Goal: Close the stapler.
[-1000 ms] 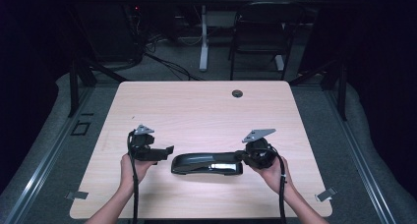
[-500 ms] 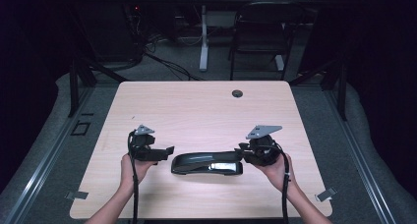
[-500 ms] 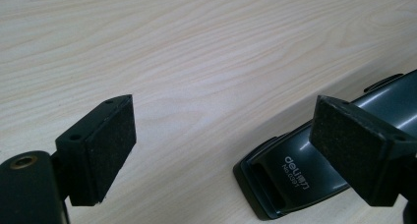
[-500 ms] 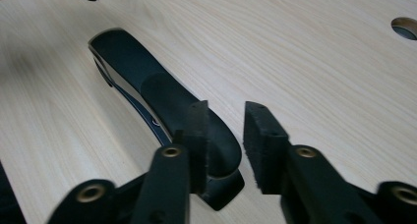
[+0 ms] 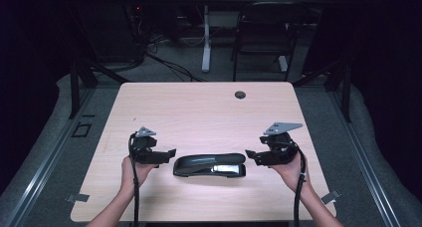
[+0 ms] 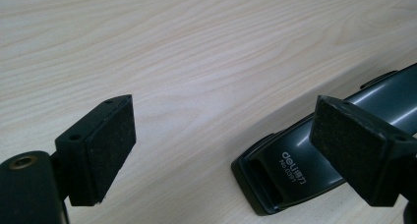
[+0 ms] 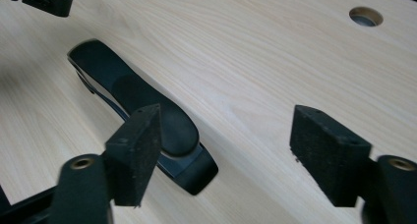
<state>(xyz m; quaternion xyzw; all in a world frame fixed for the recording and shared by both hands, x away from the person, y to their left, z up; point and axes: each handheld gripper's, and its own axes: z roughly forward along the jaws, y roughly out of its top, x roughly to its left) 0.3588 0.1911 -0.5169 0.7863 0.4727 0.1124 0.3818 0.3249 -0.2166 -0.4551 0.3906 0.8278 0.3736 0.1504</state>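
A black stapler (image 5: pixel 209 165) lies flat on the pale wooden table (image 5: pixel 199 117), near its front edge, lengthwise between my two grippers. My left gripper (image 5: pixel 170 155) is just off the stapler's left end, open. In the left gripper view the stapler's end (image 6: pixel 295 170) lies behind the right pad, not gripped. My right gripper (image 5: pixel 250 157) hovers a little off the stapler's right end. Its jaws have just been opening and nothing is between them. In the right gripper view the stapler (image 7: pixel 147 106) lies past the left pad, with bare table between the pads.
A round cable hole (image 5: pixel 240 94) sits near the table's far edge, also seen in the right gripper view as the hole (image 7: pixel 366 16). Behind the table stand a dark chair (image 5: pixel 263 33) and a desk leg. The floor around is dark.
My right gripper has let go of the stapler's right end, opened, and drawn back to the right and slightly up. The left gripper and the stapler have stayed put.
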